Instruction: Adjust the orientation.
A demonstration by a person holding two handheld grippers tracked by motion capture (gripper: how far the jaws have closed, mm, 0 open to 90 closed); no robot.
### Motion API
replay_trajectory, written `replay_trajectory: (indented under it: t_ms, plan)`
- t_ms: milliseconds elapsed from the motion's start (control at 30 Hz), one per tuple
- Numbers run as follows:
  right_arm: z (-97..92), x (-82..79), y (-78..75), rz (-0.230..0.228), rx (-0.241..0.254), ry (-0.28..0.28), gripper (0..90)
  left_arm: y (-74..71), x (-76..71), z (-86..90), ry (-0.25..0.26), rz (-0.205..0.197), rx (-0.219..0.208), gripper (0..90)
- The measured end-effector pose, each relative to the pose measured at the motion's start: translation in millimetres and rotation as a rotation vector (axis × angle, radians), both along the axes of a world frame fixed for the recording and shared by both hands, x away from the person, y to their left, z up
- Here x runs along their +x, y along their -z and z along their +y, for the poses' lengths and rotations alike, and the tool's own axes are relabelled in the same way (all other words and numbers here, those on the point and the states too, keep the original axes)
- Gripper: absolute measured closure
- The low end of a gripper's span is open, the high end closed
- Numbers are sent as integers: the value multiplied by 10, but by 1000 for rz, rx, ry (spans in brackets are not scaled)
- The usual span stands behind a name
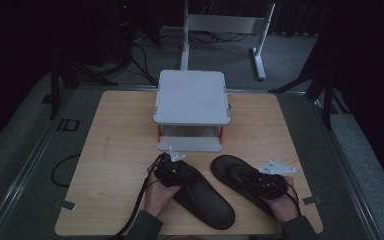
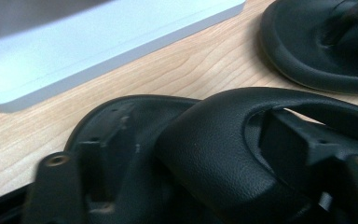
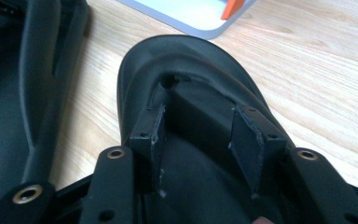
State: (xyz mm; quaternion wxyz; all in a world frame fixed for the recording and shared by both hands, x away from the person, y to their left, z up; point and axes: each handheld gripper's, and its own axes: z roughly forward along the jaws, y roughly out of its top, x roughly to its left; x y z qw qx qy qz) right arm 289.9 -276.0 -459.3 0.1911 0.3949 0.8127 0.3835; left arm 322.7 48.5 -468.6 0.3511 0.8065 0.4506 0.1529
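From the high view, you have two black flip-flops lying near the front edge of the counter [image 1: 115, 130], toes pointing toward the white two-tier stand [image 1: 192, 97] that sits at the middle of the back half. Your left tongs [image 1: 172, 167] rest over the toe end of the left flip-flop [image 1: 205, 202], and your right tongs [image 1: 272, 181] sit over the strap area of the right flip-flop [image 1: 237, 175]. Both hands come in from the front edge, one per shoe, which suggests you mean to lift the pair together, probably toward the stand.

In the left gripper view, the tongs straddle the left flip-flop's strap [image 2: 223, 140]: one jaw lies on the footbed outside the strap, the other pokes under its arch. They look apart still, with the strap between them but not visibly pinched, so I would not call it a grasp yet. The stand's lower shelf [image 2: 74, 60] lies just ahead, and the toe of the other flip-flop [image 2: 317, 51] shows at the upper right.

In the right gripper view, your right tongs are spread wide over the right flip-flop's footbed [image 3: 186, 93], pads flanking the toe post region, touching or nearly touching the strap on each side; nothing is clamped. An orange post [image 3: 233, 7] of the stand sits just beyond the toe.
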Motion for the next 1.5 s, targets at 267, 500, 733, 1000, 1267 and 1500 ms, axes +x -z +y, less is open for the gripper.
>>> replay_trajectory:
  t_ms: [267, 500, 733, 1000, 1267, 1500]
  plan:
    - [134, 65, 10, 1, 17, -13, 547, -21, -35, -27, 68, 19, -52, 192]
    - [282, 120, 14, 1, 21, -28, 547, -28, -70, -64, 80, 18, -38, 208]
    - [422, 142, 16, 3, 25, -42, 547, -23, -179, -211, 132, 15, -41, 208]
    - [547, 155, 16, 4, 31, -40, 552, -34, -216, -312, 149, 3, -45, 210]
    - [514, 139, -27, -1, 41, -53, 480, -79, -242, -294, 135, -8, -83, 216]
    - [149, 64, -134, -36, 55, 3, 477, -182, -471, -147, 124, -32, -117, 216]
